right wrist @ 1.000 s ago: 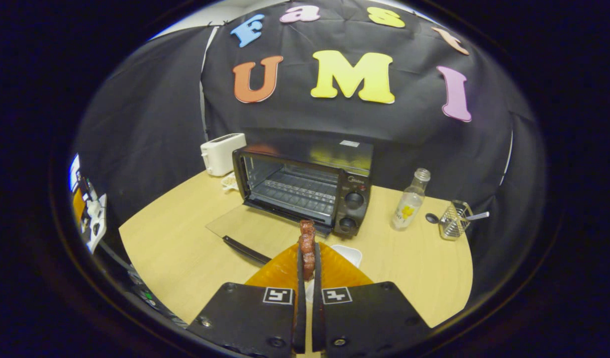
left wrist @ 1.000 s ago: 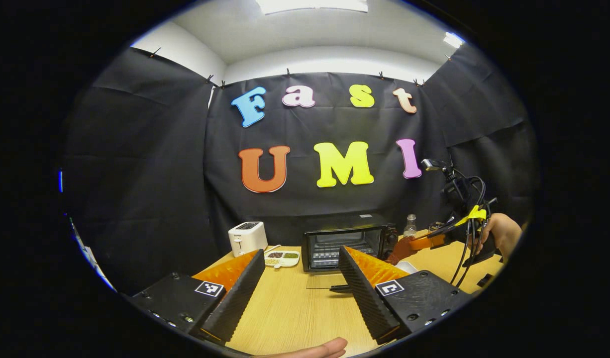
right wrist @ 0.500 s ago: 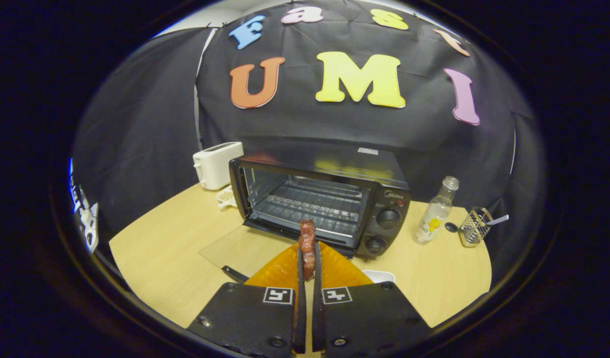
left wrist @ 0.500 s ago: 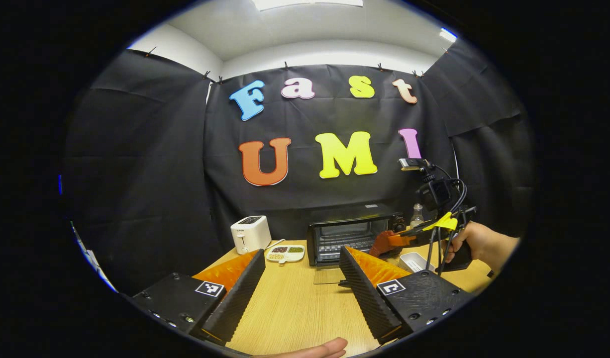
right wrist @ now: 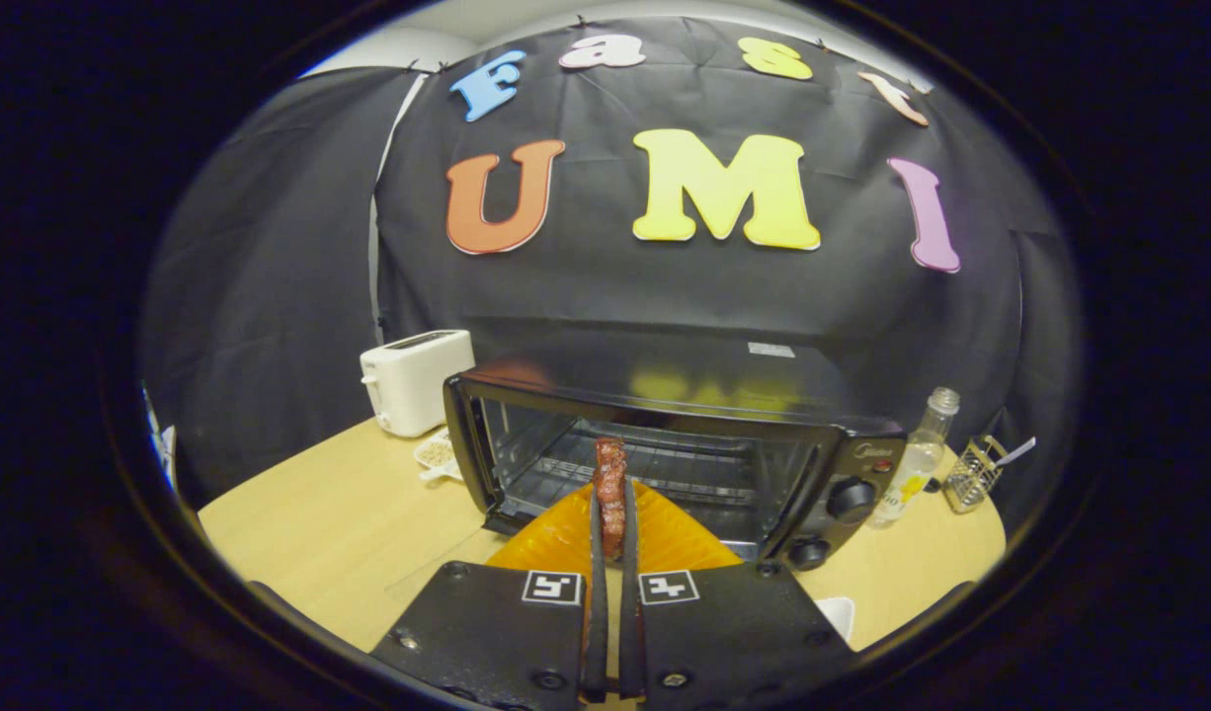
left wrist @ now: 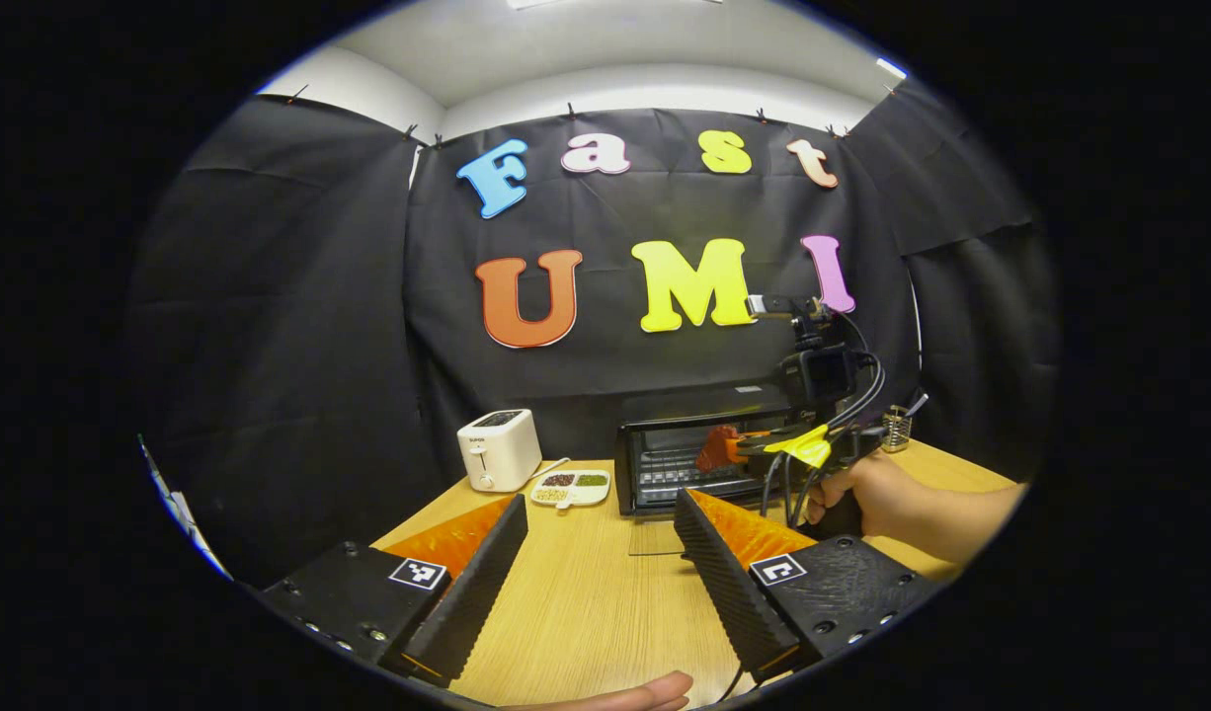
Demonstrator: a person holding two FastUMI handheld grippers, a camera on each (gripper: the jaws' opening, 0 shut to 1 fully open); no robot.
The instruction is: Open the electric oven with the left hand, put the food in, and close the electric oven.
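The black electric oven (right wrist: 665, 380) stands open, its glass door (left wrist: 655, 535) lying flat on the wooden table (left wrist: 586, 602). My right gripper (right wrist: 611, 491) is shut on a reddish-brown piece of food (right wrist: 609, 464), held upright just before the oven's mouth, above the door. In the left gripper view the right gripper (left wrist: 739, 449), a hand (left wrist: 867, 499) holding it, carries the food (left wrist: 714, 446) in front of the oven (left wrist: 655, 464). My left gripper (left wrist: 599, 501) is open and holds nothing, well back from the oven over the table.
A white toaster (left wrist: 497, 449) and a divided dish of grains (left wrist: 569, 486) sit left of the oven. A small bottle (right wrist: 917, 464) and a wire basket (right wrist: 976, 472) stand to its right. A white dish (right wrist: 838, 614) lies near the right gripper. A fingertip (left wrist: 630, 693) shows at the table's near edge.
The right gripper has carried the food forward and up to the oven's mouth; the oven looms larger in its view. The left gripper stays open, roughly in place.
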